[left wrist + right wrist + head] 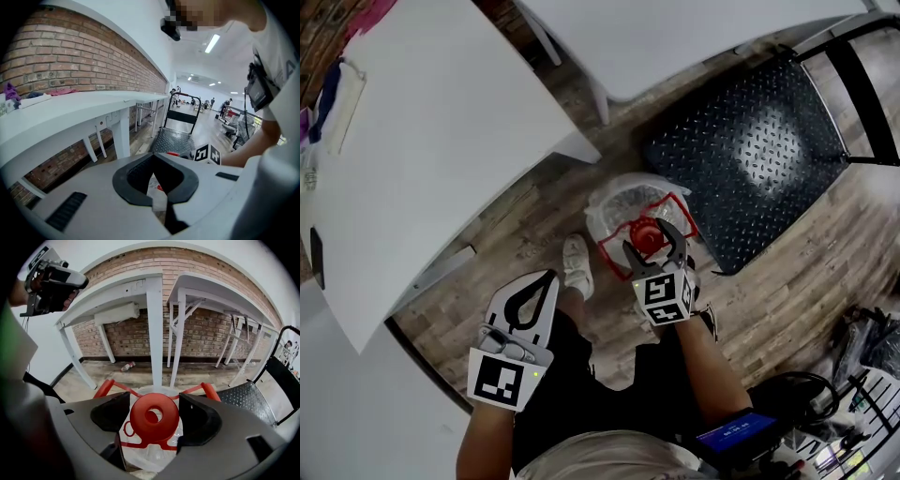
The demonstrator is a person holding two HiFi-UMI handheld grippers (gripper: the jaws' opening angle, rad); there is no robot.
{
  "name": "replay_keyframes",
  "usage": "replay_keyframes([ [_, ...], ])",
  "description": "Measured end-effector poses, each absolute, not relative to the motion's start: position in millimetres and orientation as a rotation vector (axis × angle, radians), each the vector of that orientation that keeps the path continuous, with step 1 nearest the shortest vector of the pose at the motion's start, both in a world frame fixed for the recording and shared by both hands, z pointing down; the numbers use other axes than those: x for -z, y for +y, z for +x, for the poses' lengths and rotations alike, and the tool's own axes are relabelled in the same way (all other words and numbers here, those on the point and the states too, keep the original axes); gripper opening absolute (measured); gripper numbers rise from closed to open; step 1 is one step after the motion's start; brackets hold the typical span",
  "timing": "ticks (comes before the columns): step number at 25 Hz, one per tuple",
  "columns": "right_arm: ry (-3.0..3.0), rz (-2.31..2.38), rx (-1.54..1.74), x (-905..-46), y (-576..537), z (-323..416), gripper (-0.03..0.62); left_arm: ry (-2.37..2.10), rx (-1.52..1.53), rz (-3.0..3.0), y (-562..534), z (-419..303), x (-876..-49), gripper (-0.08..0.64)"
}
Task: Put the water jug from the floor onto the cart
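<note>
Directly below the right gripper (649, 239) the water jug (623, 202) stands upright on the wooden floor (787, 309), its long axis vertical and in line with the tool's approach. The right gripper view shows the jaws apart, one on each side of the red cap (154, 416) at the neck. A narrow gap is visible on the left side of the cap; contact on the other side cannot be confirmed. The grip is not yet closed. A red carry frame (110, 385) spreads out from the neck to either side of the jaws, over the clear body of the jug.

Ahead and to the right of this gripper lies the cart (750, 150). Its black tread-plate deck is low to the floor and just beside the jug. Judgement: once the jaws close on the neck, the load must be lifted and carried forward and rightward onto the deck.

The left gripper (539, 286) is held back and to the left, well apart from the jug. Its jaws are together at the tips with nothing between them. The right gripper is plainly the nearer tool. Judgement: a full jug will be heavy for a single neck grip, and slippage is the principal risk.
</note>
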State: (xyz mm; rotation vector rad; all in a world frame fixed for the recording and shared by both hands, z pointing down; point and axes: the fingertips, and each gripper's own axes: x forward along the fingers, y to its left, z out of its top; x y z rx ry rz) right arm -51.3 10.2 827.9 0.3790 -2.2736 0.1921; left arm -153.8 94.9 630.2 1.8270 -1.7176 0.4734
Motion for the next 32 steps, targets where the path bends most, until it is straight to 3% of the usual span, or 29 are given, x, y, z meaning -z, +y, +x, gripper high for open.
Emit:
replay_keyframes([
  [15,-2.286,0.447,-0.181,-815,11,-52,0.31,-1.668,-0.474,1.865,92,-164,-620,0.001],
  [32,-2.244,0.767,-0.39,-586,4,7,0.308,-1.508,-0.34,2.198,40,-139,-482,0.002],
])
